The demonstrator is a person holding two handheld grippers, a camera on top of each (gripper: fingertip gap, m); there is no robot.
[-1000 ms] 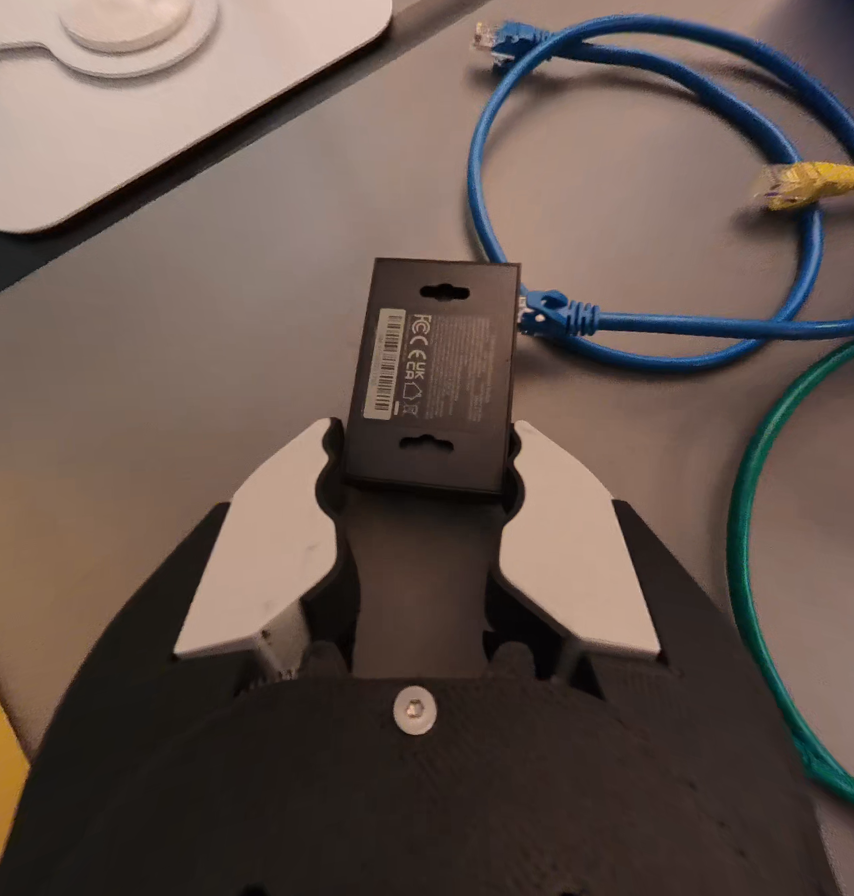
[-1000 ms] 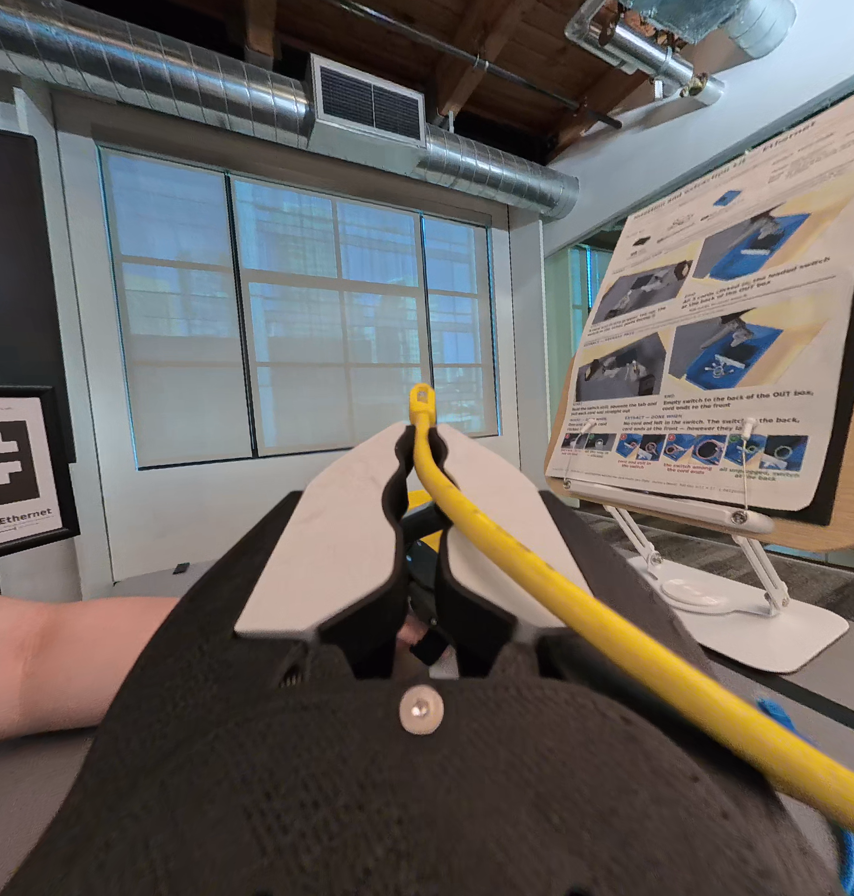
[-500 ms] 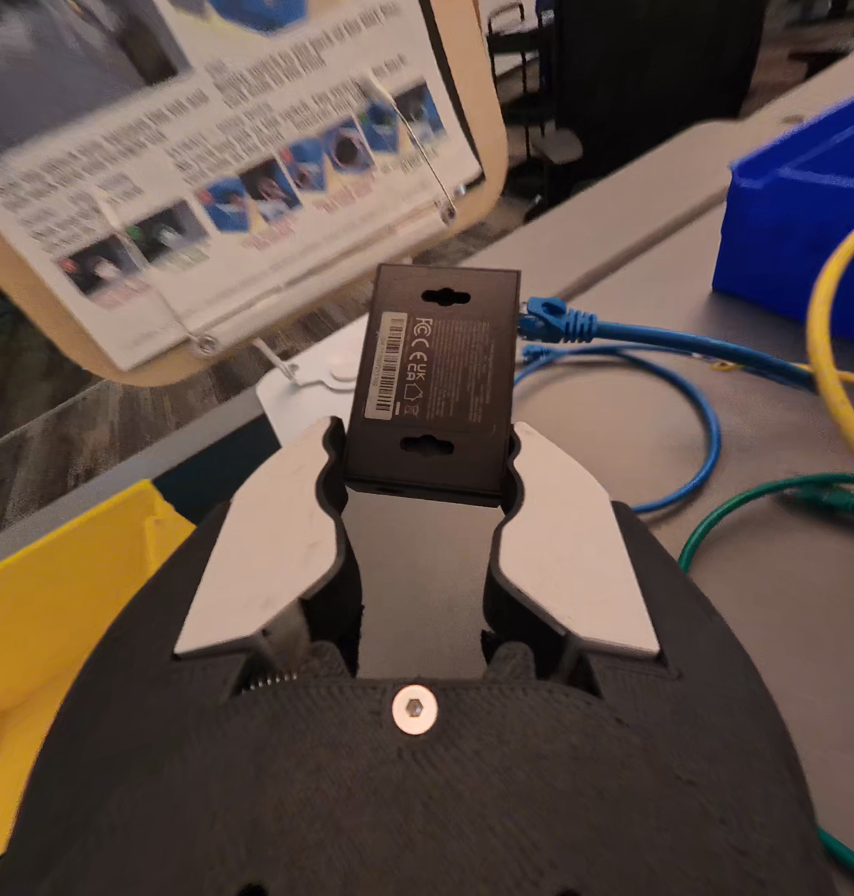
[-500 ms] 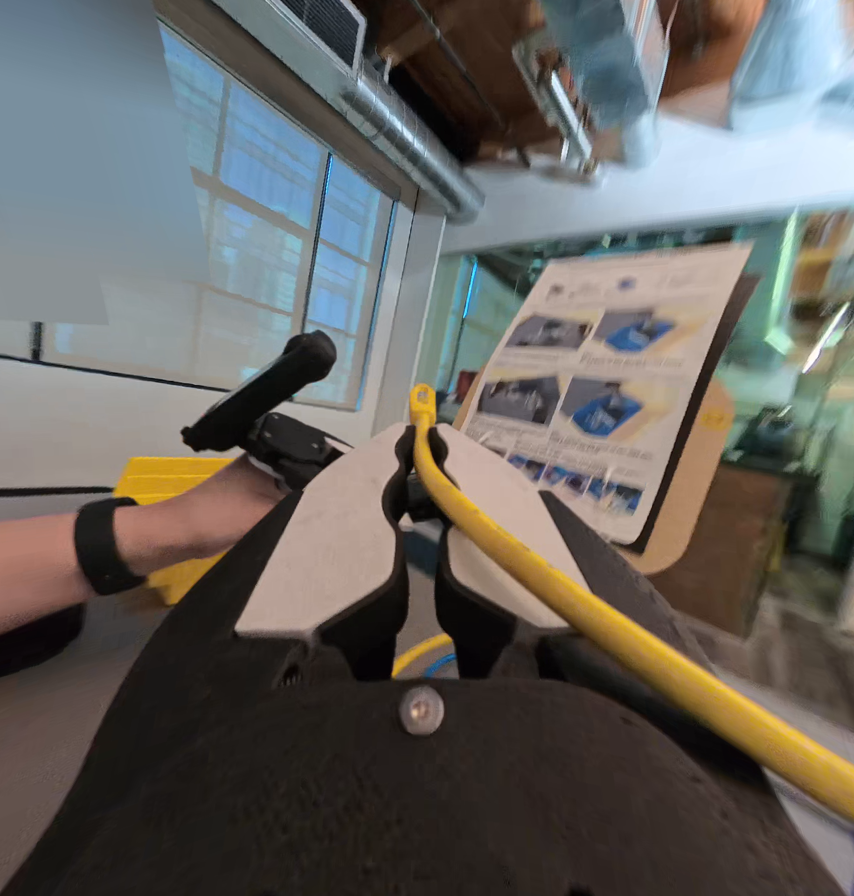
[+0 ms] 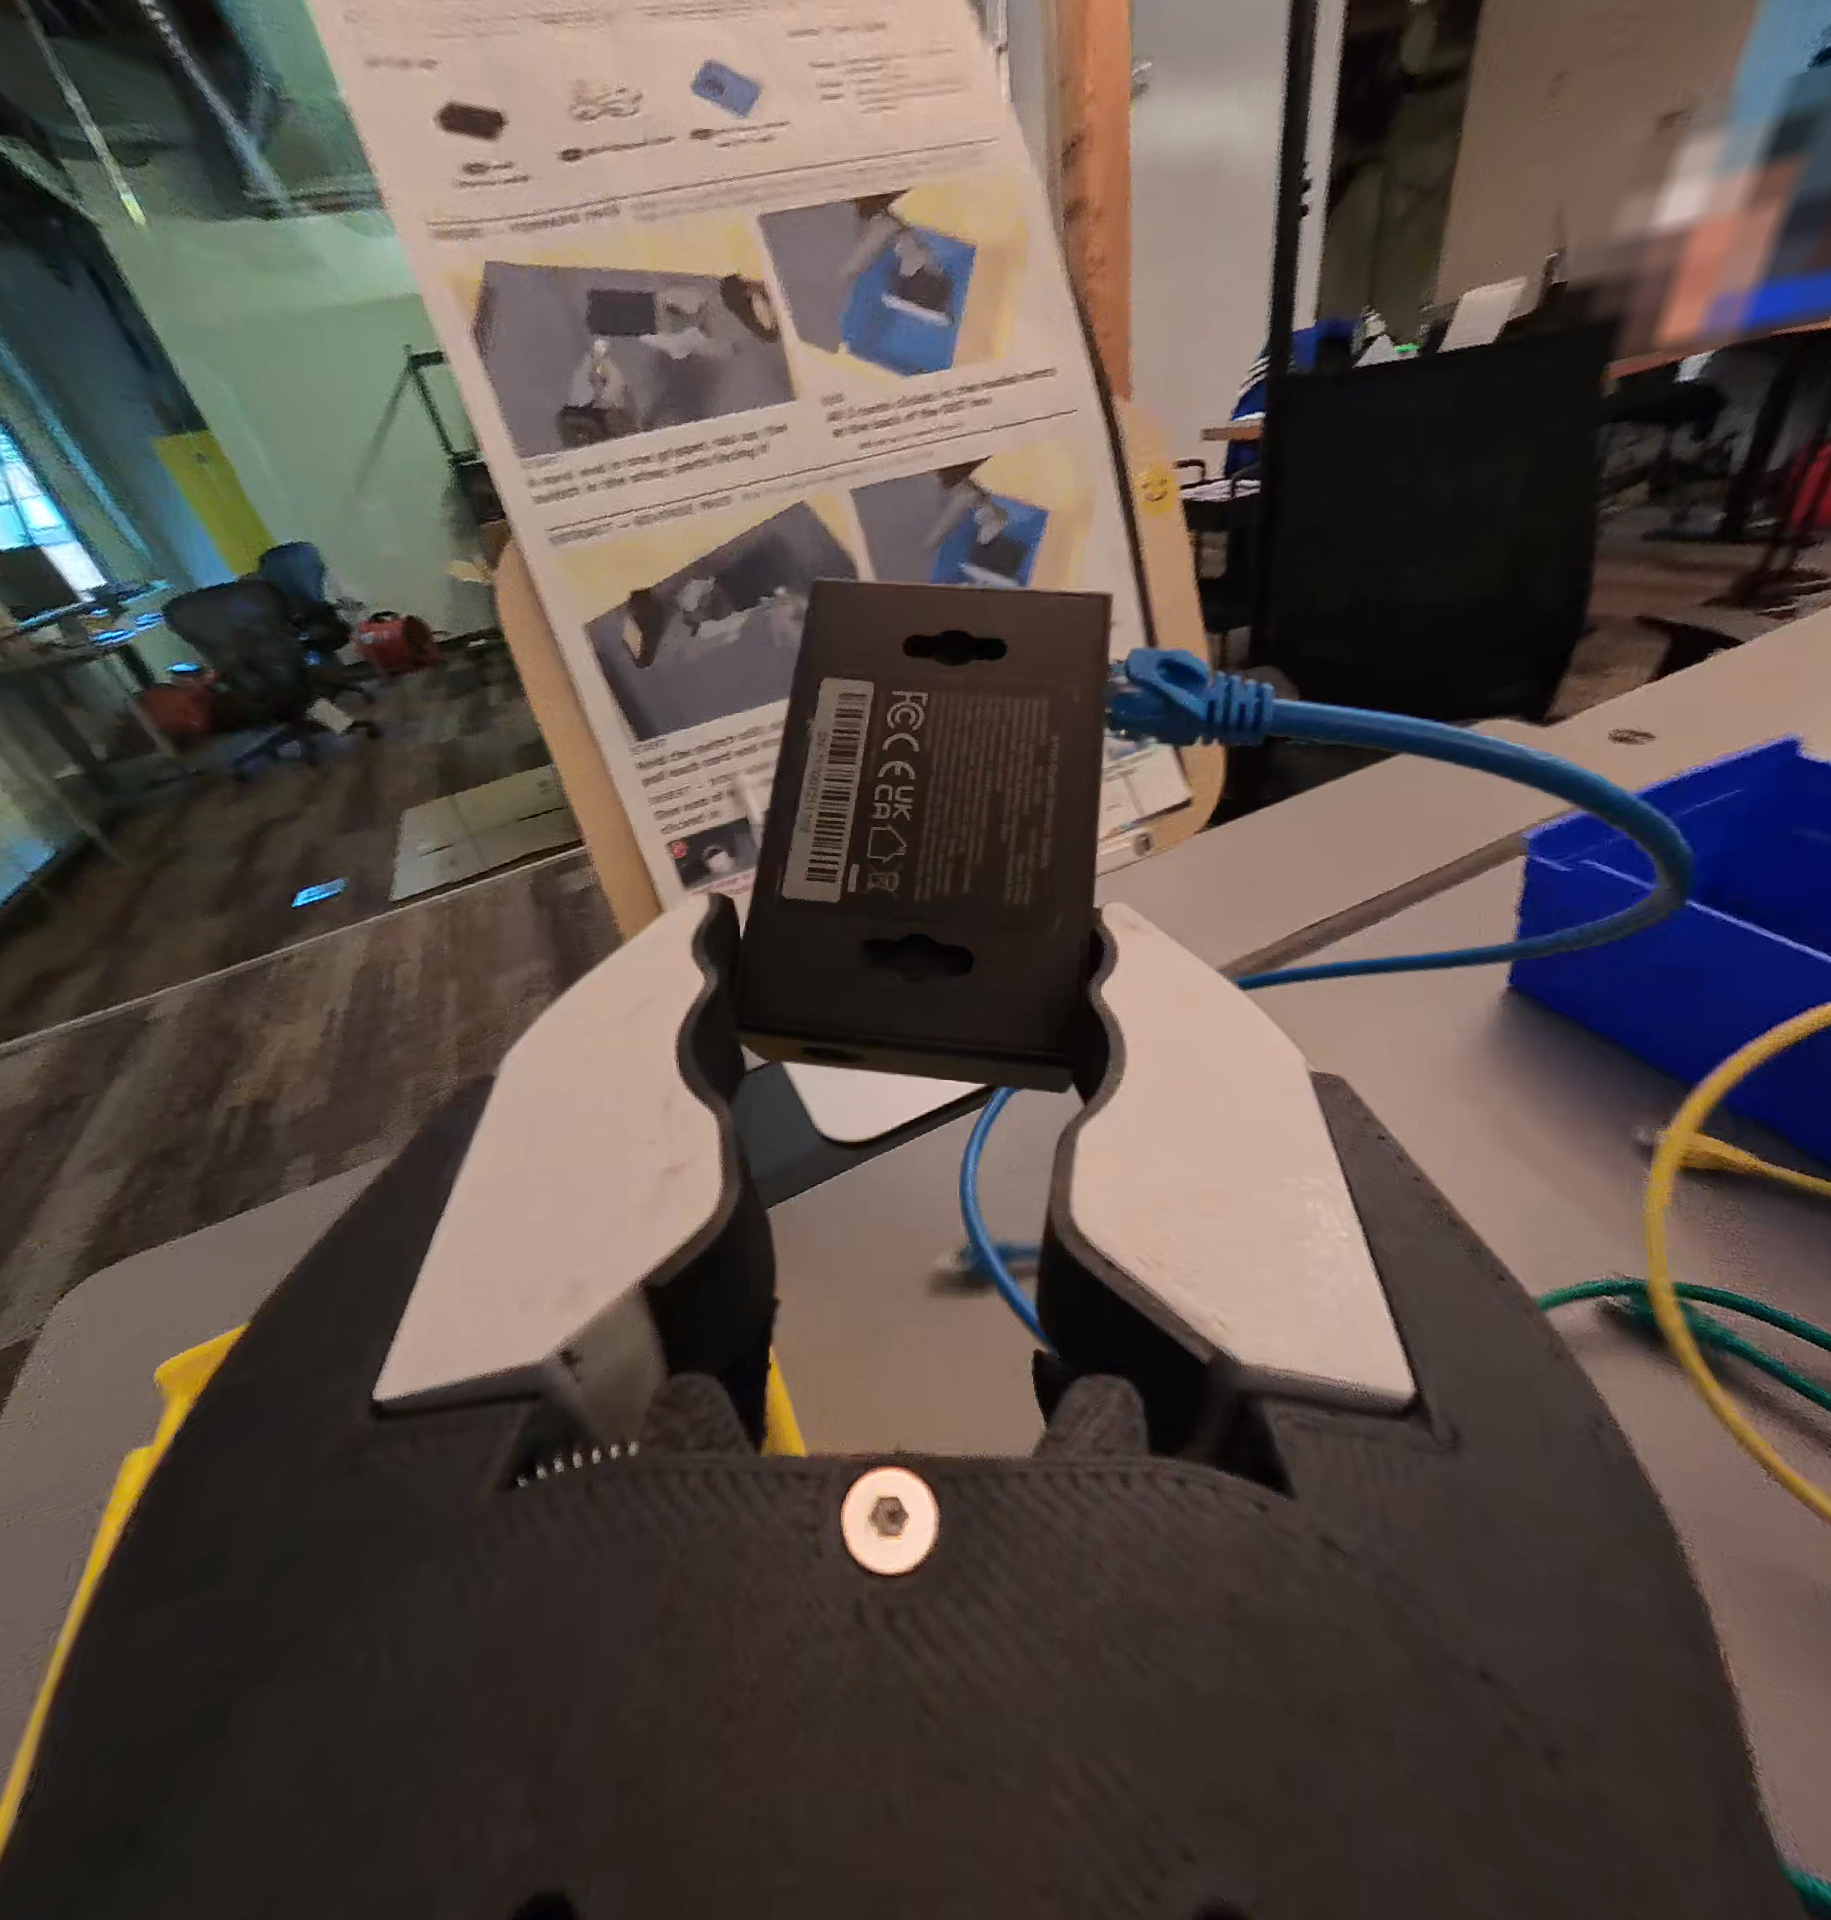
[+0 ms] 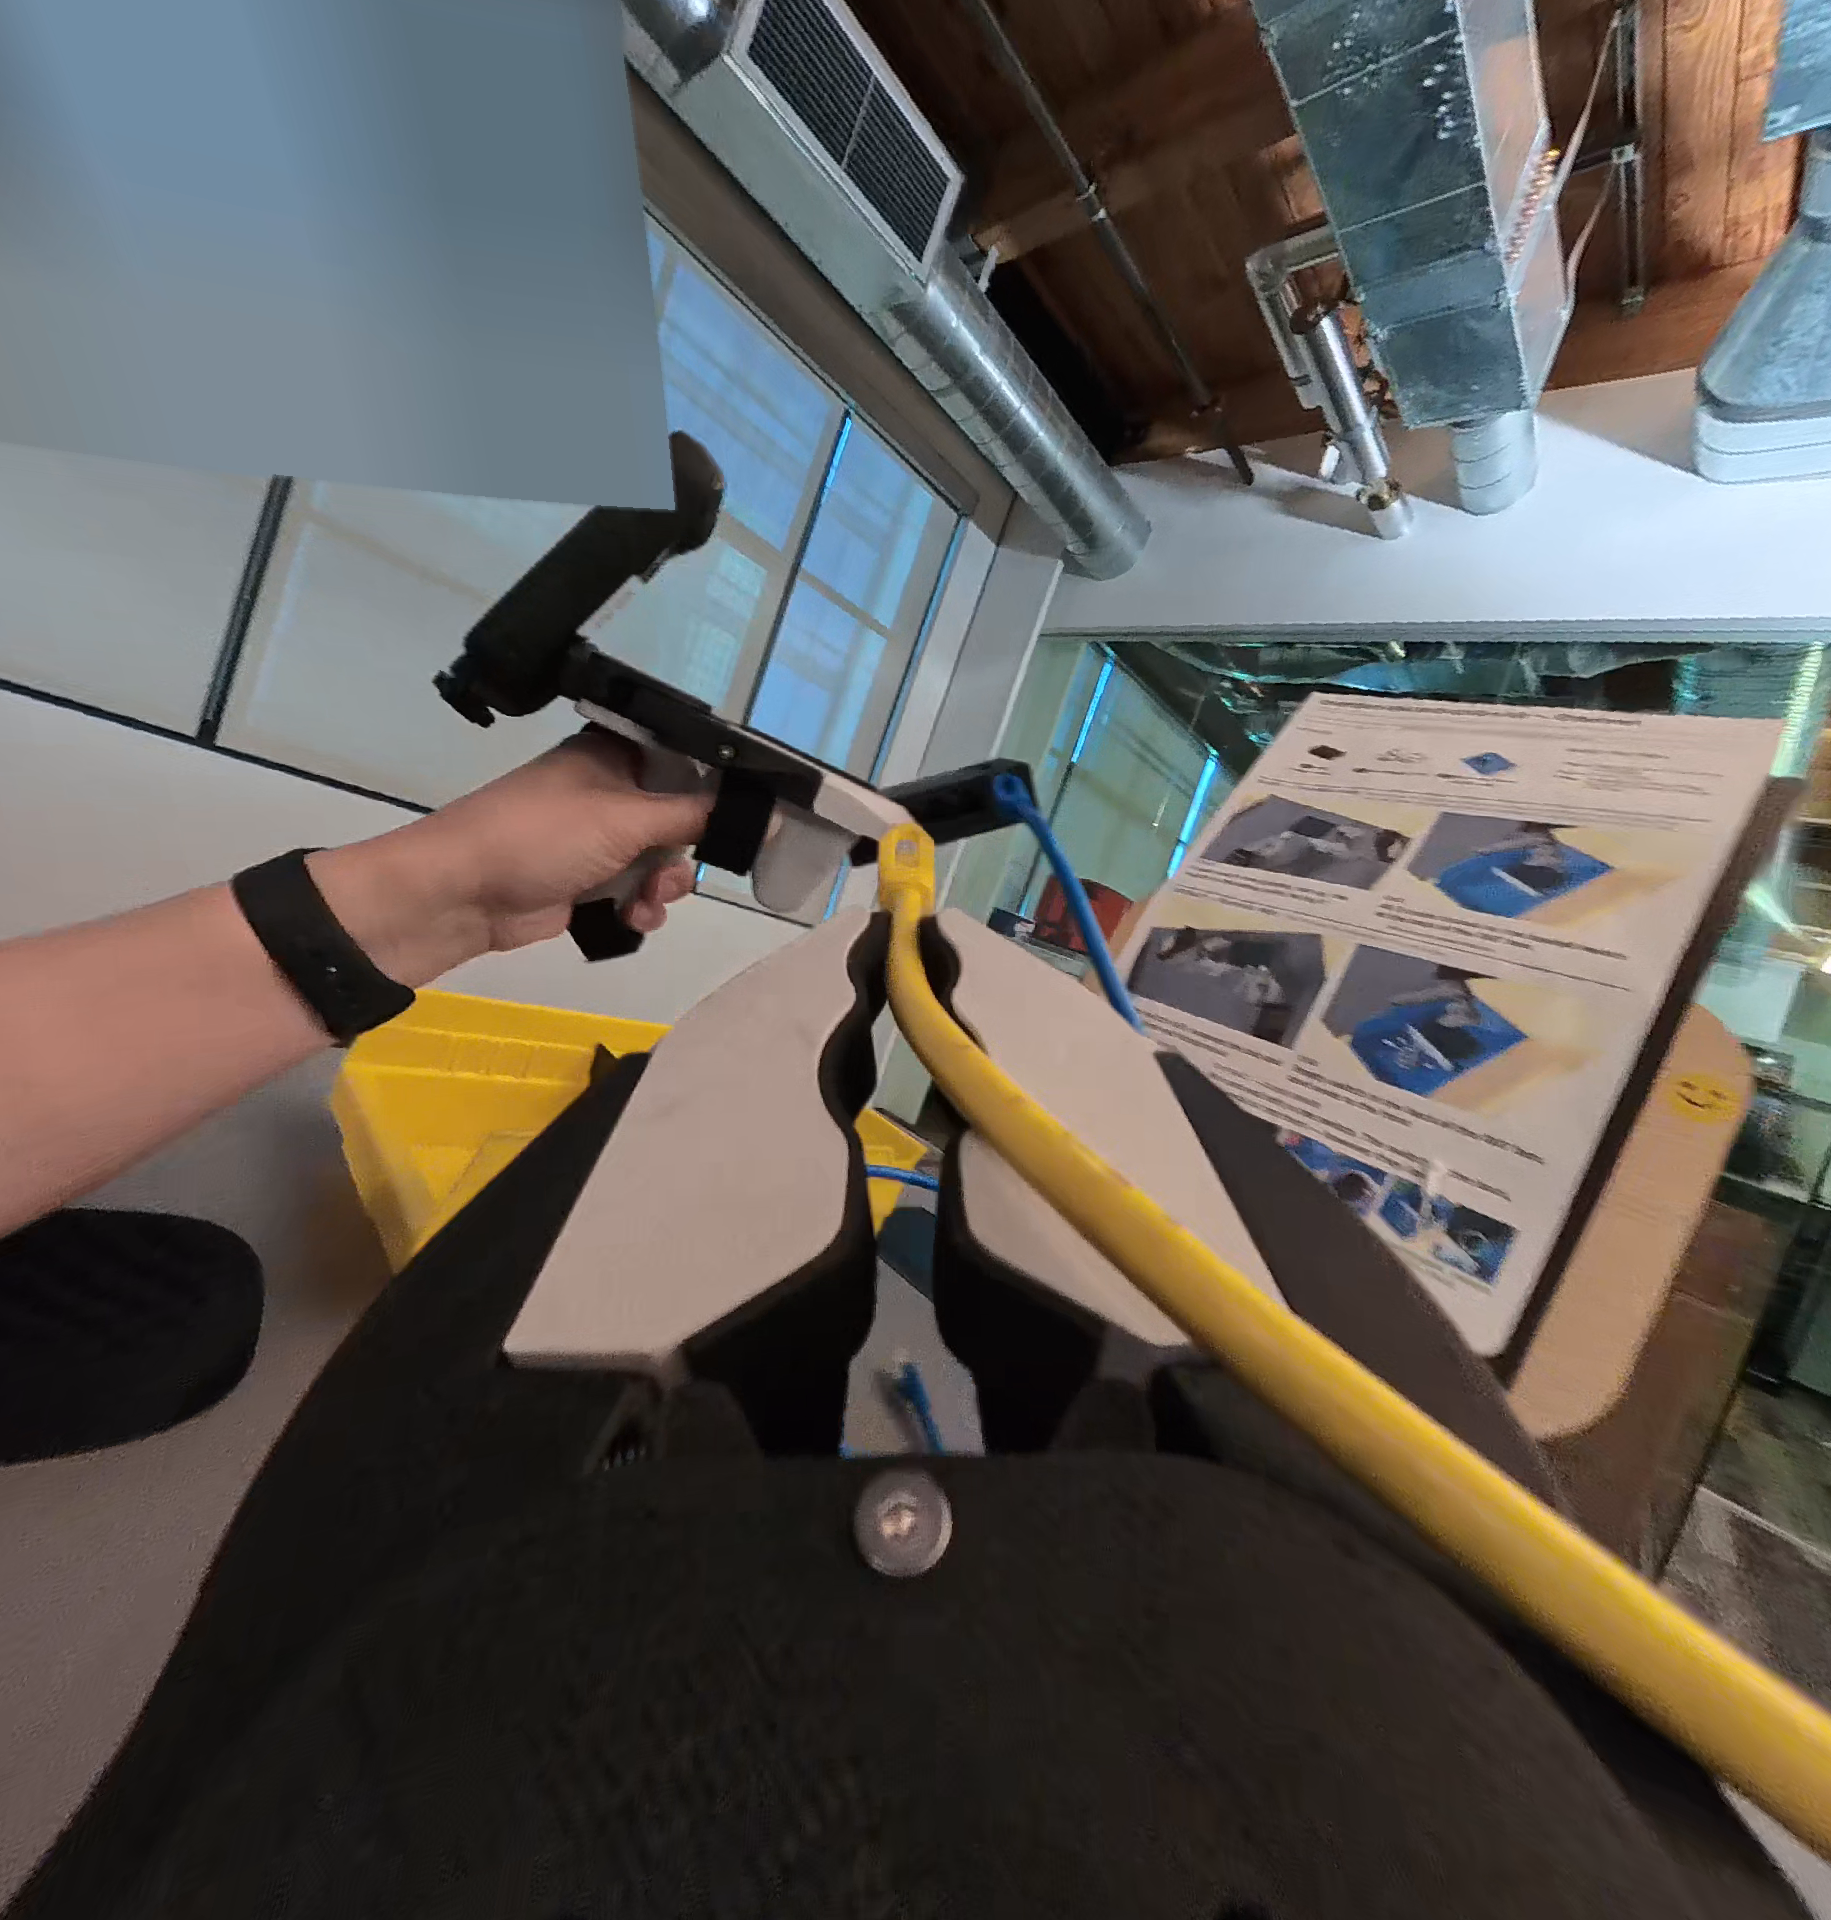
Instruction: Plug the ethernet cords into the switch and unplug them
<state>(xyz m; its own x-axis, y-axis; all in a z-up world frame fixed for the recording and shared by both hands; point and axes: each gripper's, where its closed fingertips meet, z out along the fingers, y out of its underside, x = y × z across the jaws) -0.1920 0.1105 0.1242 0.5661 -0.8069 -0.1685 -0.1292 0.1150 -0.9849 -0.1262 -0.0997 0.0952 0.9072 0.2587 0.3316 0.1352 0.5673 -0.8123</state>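
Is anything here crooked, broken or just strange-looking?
Nothing looks damaged. The left gripper holds the black switch in the air, label side towards the camera, slightly tilted, with the blue cord in its side. The right gripper pinches the yellow cord just behind its plug.

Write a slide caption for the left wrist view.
Left gripper holds the black switch aloft, blue cord plugged into its side.

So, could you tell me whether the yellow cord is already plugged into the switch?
No, the yellow cord's plug is pinched in the right gripper, short of the switch, where only the blue cord is plugged in.
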